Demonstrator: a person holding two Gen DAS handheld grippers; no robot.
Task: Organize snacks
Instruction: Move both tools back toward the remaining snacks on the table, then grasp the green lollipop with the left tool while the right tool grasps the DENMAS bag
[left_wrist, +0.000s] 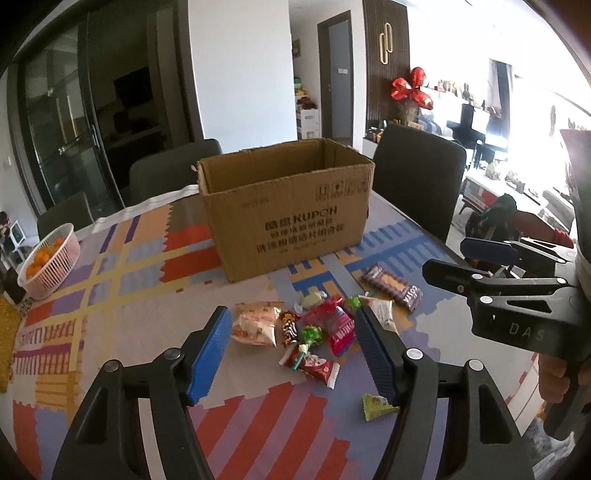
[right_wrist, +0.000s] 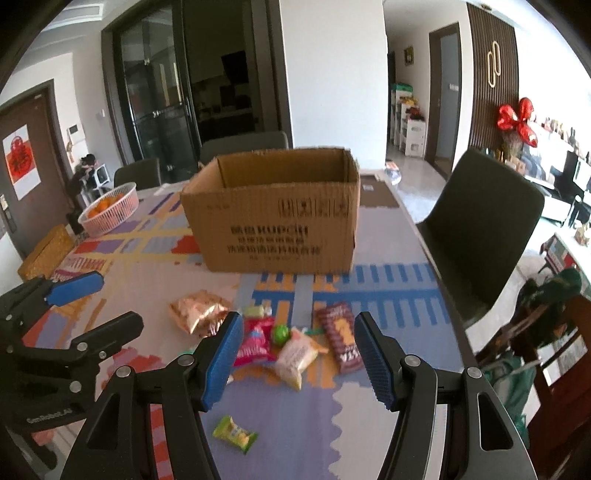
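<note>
risk: loose pile of small snack wrappers (left_wrist: 314, 328), overlapping; a wide grab likely pinches two at once or skids a slick packet across the patterned tablecloth (left_wrist: 122, 280)
risk 2: both tools converging on one pile; collision of fingers probable if both dive together
risk 3: green candy packet (right_wrist: 235, 432) lies apart, near edge, almost under the right tool; easy to overlook or knock off table
left gripper (left_wrist: 293, 349): blue pads wide apart, nothing held, hovering just near side of pile
right gripper (right_wrist: 297, 356): pads wide apart, empty, also hovering near side of pile
target vs left: pile framed between pads, slightly far; red-white wrapped bar (left_wrist: 314, 365) nearest, beige crinkly bag (left_wrist: 256, 323) toward left pad
target vs right: pale yellow pouch (right_wrist: 295, 356) centred between pads; brown biscuit pack (right_wrist: 341, 338) close to right pad; copper foil bag (right_wrist: 199, 312) far-left of left pad
box: open brown cardboard box (left_wrist: 284, 206), far side of pile, upright, flaps out of the way; inside not visible
other: pink mesh basket of oranges (left_wrist: 50, 258) far left, well apart, not involved
progress: judged at start, snacks all on table
</note>
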